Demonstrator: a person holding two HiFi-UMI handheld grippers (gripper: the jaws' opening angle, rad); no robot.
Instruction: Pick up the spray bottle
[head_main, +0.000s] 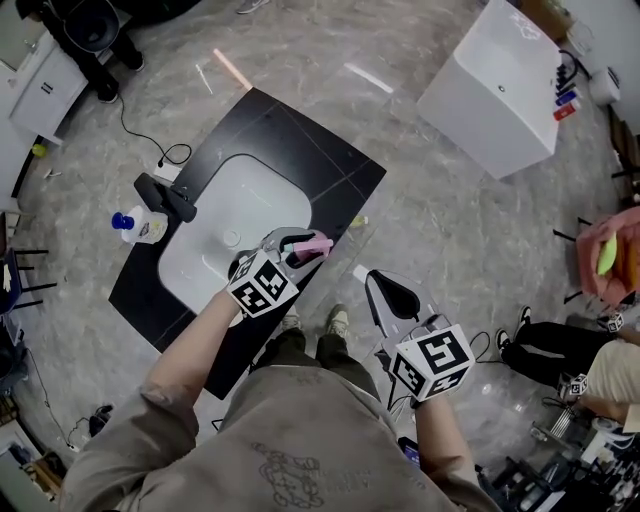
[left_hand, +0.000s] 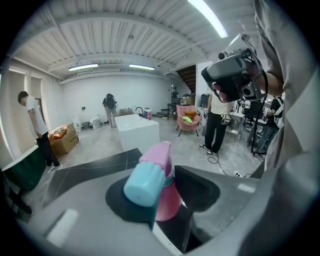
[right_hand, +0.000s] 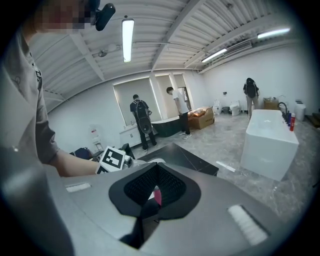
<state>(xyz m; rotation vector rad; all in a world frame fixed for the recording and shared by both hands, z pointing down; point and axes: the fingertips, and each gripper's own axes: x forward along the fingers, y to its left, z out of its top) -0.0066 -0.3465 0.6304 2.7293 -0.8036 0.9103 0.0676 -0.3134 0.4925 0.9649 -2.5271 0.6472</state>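
Bottle (left_hand: 161, 159) is off the counter (head_main: 290, 135), clamped round its pink neck in our left gripper (head_main: 293, 247) above the near edge of the sink (head_main: 250, 190). Our right gripper (right_hand: 152, 195) hangs off to the right over the floor, jaws pressed together on nothing. The risk, as we judge it: the hold sits high on a narrow neck, so the body hidden below could swing or slip out if we tilt or jerk. It looks near upright, its long axis running up through the jaws, with the blue nozzle (left_hand: 144, 184) aimed back at the gripper.
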